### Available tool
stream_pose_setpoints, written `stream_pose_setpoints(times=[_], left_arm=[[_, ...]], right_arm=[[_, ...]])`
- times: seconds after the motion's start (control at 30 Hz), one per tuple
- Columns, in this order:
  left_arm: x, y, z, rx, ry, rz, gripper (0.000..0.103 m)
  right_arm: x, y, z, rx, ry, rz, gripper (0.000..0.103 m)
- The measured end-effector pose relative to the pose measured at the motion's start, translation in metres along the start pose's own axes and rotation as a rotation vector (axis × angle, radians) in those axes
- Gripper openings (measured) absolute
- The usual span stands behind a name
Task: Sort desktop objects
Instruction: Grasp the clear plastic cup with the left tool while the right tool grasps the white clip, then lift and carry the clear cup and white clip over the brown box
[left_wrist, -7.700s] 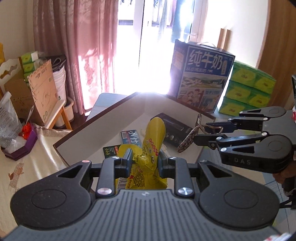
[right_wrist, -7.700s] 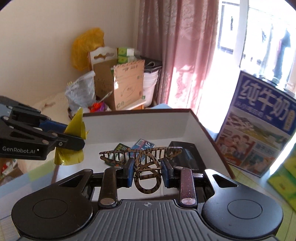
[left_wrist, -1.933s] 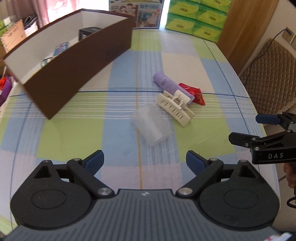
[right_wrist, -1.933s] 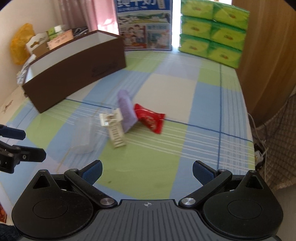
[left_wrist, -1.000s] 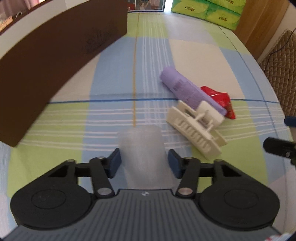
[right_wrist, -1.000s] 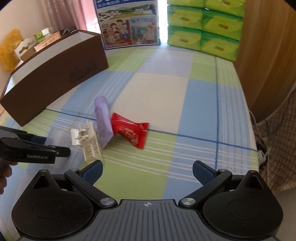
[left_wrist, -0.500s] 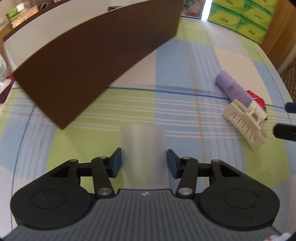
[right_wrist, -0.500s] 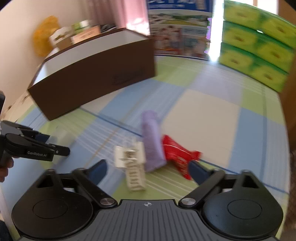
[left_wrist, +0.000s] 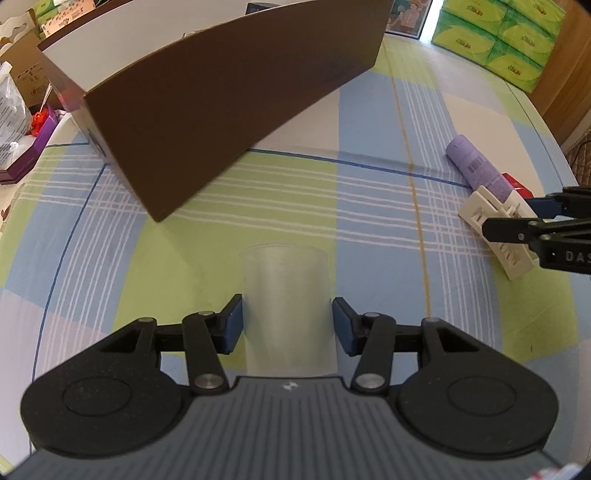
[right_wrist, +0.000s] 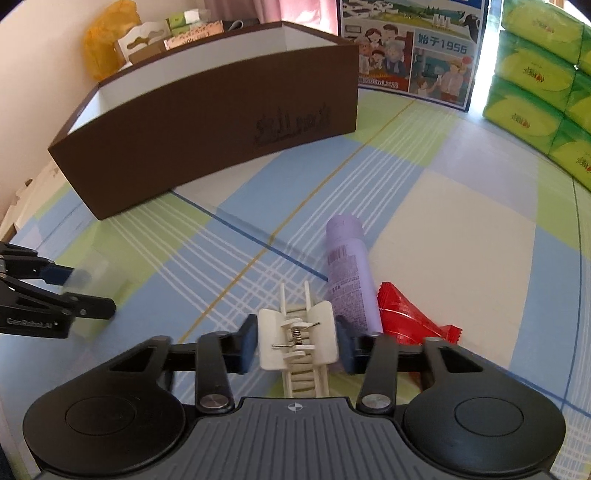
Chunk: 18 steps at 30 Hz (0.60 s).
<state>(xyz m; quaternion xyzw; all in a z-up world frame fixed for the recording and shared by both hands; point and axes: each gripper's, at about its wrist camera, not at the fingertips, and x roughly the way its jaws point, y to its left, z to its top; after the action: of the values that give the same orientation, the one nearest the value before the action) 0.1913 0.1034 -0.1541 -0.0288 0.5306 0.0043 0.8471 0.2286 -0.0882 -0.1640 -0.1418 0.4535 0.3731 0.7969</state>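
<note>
Gripping frosted cup (left_wrist: 288, 306) in left tongs (left_wrist: 287, 325), clamped for carrying toward brown box (left_wrist: 221, 96); right tongs (right_wrist: 295, 345) closing around white hair clip (right_wrist: 298, 341), right of box.

left gripper (left_wrist: 288, 325) clamps frosted cup (left_wrist: 287, 306); brown box (left_wrist: 221, 96) beyond.

hair clip (right_wrist: 297, 341) beside tube (right_wrist: 350, 273), box (right_wrist: 207, 122) behind

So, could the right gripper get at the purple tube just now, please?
Probably not: its closing jaws already hold the white hair clip, the right gripper is occupied, and the purple tube lies beside them.
</note>
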Motion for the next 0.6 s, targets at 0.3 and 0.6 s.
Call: stream_pose_setpoints(times=[0.3,0.6], left_arm=[[0.000,0.000,0.000,-0.002,-0.004,-0.004,0.045],[-0.006,0.000,-0.006,-0.001,-0.011,-0.024,0.045]], right_arm=[[-0.006,0.014,-0.004,-0.039,-0.004,-0.012,0.038],[-0.024,0.026,-0.008,-0.042,-0.021,-0.001,0.038]])
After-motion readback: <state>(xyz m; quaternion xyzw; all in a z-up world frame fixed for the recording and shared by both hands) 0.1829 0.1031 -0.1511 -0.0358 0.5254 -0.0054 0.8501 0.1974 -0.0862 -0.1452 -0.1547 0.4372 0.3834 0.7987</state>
